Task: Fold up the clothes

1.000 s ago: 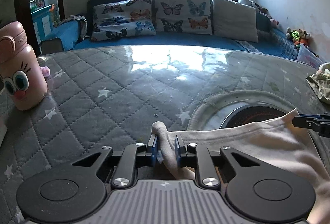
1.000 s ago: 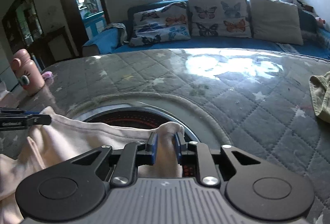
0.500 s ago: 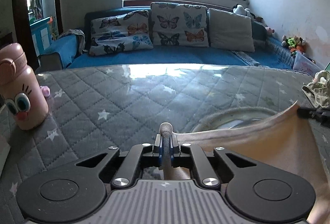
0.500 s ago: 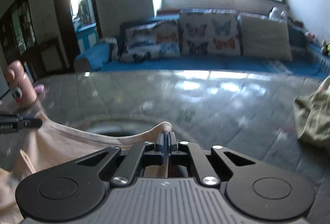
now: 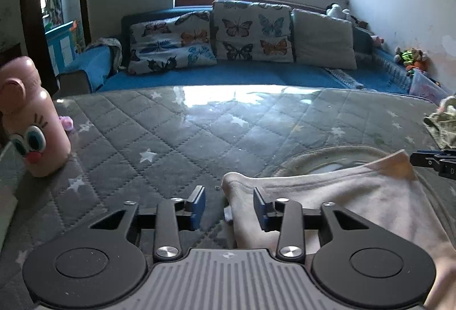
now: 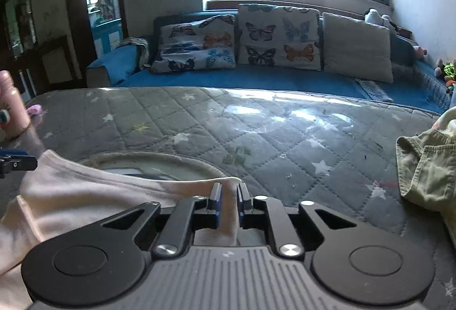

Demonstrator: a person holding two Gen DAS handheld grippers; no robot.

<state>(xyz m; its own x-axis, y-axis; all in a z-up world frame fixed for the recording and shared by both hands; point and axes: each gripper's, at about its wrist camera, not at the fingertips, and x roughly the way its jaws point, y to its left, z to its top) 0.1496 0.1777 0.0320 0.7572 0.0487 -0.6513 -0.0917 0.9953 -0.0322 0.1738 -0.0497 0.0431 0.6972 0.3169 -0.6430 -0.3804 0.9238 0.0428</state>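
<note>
Left hand-held gripper [image 5: 229, 206] jaws spread wide around pale pink garment [image 5: 327, 196] corner, right hand-held gripper [image 6: 228, 203] slightly parted astride its edge, quilted desk [image 5: 199, 139], olive clothing [image 6: 427, 167] far right

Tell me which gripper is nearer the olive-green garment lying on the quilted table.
Right. The olive-green garment lies just right of the right gripper; the left gripper sits farther off, with the pale shirt stretched between them.
</note>
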